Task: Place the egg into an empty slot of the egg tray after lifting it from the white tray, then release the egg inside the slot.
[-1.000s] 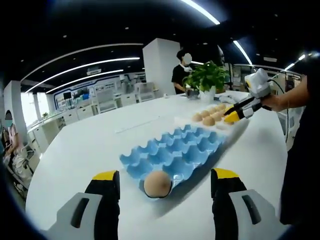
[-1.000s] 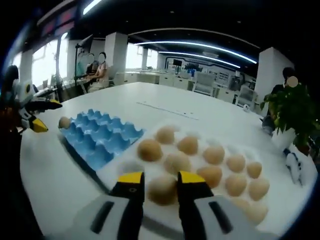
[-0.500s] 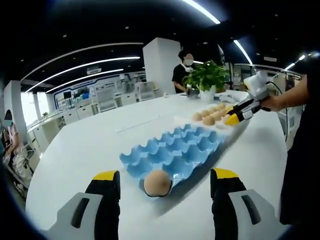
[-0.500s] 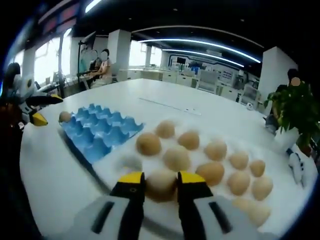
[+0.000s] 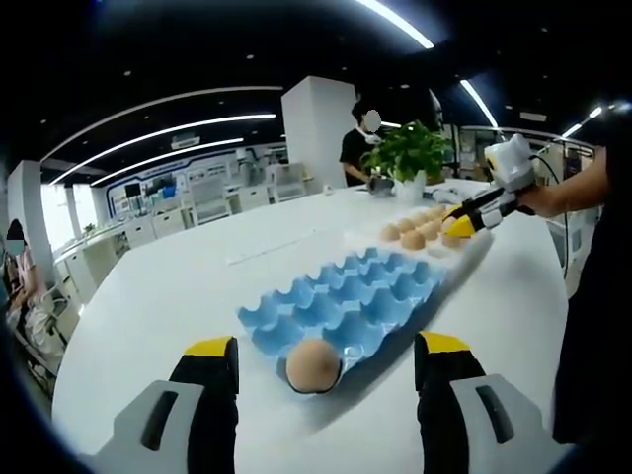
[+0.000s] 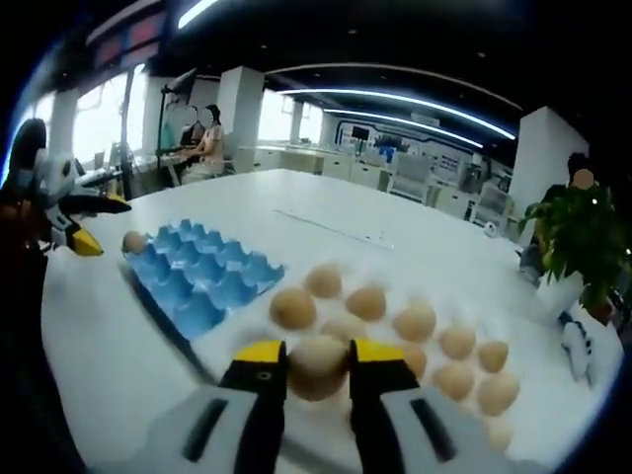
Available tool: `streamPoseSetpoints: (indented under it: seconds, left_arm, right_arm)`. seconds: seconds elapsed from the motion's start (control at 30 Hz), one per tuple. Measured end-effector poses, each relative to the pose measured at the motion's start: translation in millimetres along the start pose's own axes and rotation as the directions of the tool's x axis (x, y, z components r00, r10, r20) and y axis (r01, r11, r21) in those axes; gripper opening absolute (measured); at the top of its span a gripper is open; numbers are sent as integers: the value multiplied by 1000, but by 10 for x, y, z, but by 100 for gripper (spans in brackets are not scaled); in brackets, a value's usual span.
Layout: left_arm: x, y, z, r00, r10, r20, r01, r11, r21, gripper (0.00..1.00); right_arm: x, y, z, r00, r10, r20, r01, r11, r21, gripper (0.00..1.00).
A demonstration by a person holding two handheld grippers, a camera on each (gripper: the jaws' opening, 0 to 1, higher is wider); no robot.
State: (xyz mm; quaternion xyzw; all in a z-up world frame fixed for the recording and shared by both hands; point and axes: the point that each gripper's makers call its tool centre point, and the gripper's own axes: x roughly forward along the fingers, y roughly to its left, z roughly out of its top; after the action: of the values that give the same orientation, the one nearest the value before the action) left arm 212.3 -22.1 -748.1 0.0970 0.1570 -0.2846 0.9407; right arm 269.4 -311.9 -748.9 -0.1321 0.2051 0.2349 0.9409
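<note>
Your right tool [image 6: 306, 367] is clenched on an egg [image 6: 317, 366], its yellow-tipped jaws pressed to both sides of the shell. The egg sits just above the white tray [image 6: 513, 439], whose remaining eggs [image 6: 415, 322] lie in rows beyond the jaws. To the left in this view lies the blue egg tray [image 6: 202, 279], touching the white tray's near edge, with one egg [image 6: 133, 241] in its far corner slot (the other slots look bare).

Your left tool [image 5: 323, 367] hangs released, jaws wide apart, over the white surface [image 5: 178, 286]. Between those jaws, the near corner slot of the egg tray [image 5: 351, 296] holds that one egg [image 5: 313, 365]. Far right in the left gripper view, your right tool [image 5: 465, 222] hovers over the white tray [image 5: 476, 249], gripped by your hand [image 5: 541, 200]. A potted plant [image 5: 408, 153] stands at the far end of the surface.
</note>
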Motion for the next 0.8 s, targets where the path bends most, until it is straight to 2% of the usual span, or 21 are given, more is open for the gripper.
streamPoseSetpoints:
  seconds: [0.23, 0.5, 0.8]
  left_arm:
    - [-1, -29, 19, 1000, -4, -2, 4, 1000, 5, 73]
    - [-14, -33, 18, 1000, -2, -7, 2, 1000, 4, 73]
    - [-10, -28, 5, 1000, -2, -10, 2, 1000, 6, 73]
  right_arm:
    - [-6, 22, 55, 1000, 10, 13, -10, 1000, 3, 24]
    - [11, 144, 135, 998, 48, 27, -48, 999, -10, 24]
    - [96, 448, 286, 990, 127, 59, -126, 992, -16, 24]
